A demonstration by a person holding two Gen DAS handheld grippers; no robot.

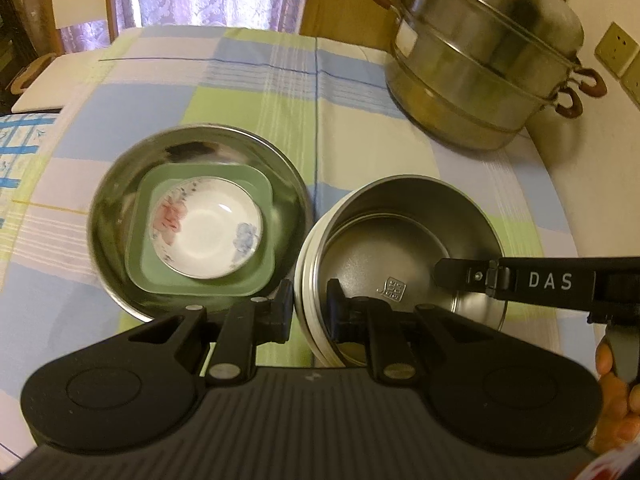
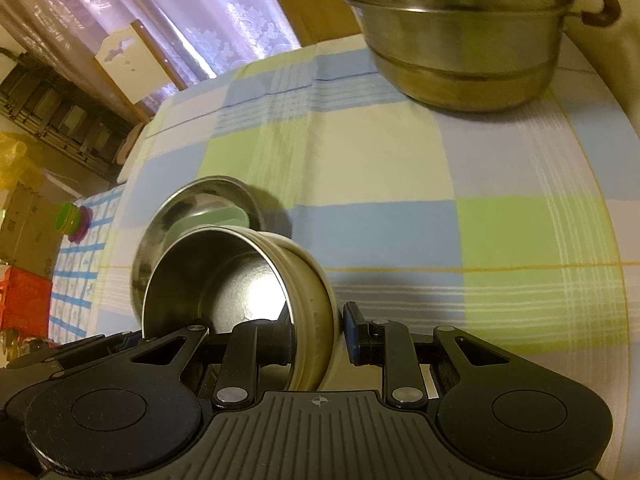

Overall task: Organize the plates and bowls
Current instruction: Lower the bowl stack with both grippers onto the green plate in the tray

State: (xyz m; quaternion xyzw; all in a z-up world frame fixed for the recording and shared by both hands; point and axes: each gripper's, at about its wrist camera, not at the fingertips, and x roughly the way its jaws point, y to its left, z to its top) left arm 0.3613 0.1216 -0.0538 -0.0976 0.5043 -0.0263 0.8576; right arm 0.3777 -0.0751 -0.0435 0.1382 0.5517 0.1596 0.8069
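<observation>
I have both tongs, left (image 1: 309,307) and right (image 2: 316,338), clenched on opposite rim walls of the cream-sided round steel bowl (image 1: 400,248) between them: stiff, light, slippery, so I grip the rim.

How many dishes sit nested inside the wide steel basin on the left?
2: a square green dish lying in the steel basin, and a floral saucer resting inside that green dish. Anything beneath them would be hidden.
</observation>
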